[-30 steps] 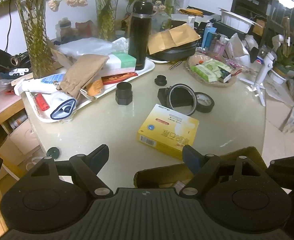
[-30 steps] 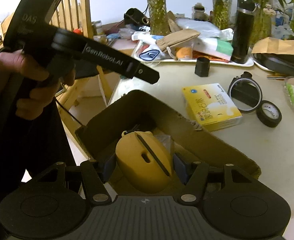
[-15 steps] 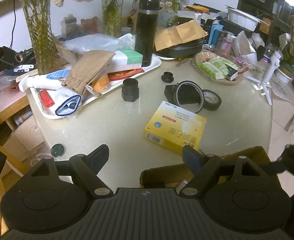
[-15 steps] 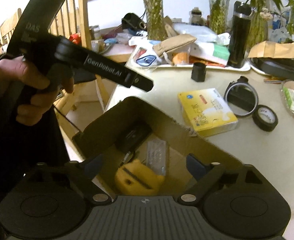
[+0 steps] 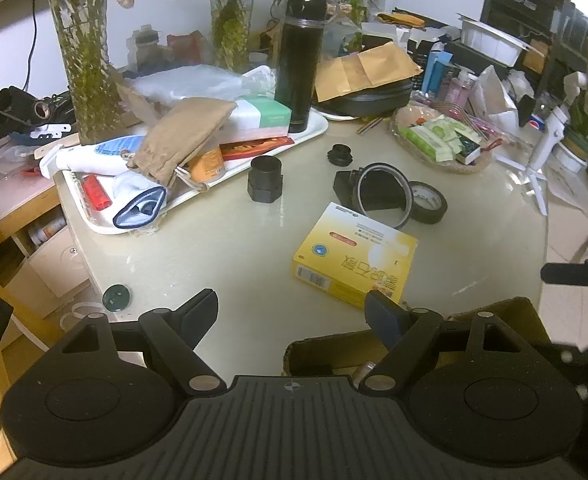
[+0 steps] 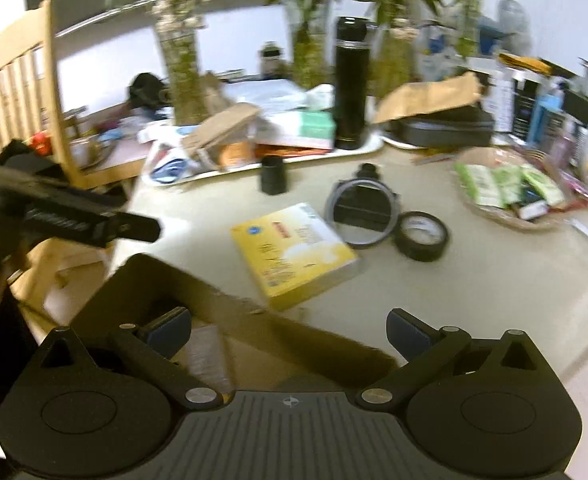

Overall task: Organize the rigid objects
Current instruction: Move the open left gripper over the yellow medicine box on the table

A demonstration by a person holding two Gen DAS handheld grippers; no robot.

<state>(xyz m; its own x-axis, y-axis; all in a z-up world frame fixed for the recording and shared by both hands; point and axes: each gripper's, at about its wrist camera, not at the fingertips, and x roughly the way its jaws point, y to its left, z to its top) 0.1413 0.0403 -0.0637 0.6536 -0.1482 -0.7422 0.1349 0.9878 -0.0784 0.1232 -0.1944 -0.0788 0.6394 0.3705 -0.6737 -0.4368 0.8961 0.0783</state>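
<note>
So the right tool (image 6: 288, 330) has just let go: a second ago it was clamped on a rounded yellow-ochre gadget with a dark slot, held right over the open brown cardboard box (image 6: 230, 308), and its jaws have just been opening to full spread. Nothing sits between them now. The yellow gadget can't be seen in the blurry right wrist view anymore; half a second back it was lying down inside the box, so it's presumably still in there, below the tool. That view now looks out past the box's far wall toward the pale round surface (image 6: 474, 280).

The left tool (image 5: 292, 306) is parted about halfway, empty, and hasn't budged, hovering at the near edge of the surface beside the box.

Looks like one item is sorted and the next pick is up. Closest candidates ahead of the right tool: the flat yellow cardboard packet (image 6: 292, 250), then the black tape roll (image 6: 421, 235) and the black round-framed mirror (image 6: 360, 210) beyond it.
</note>
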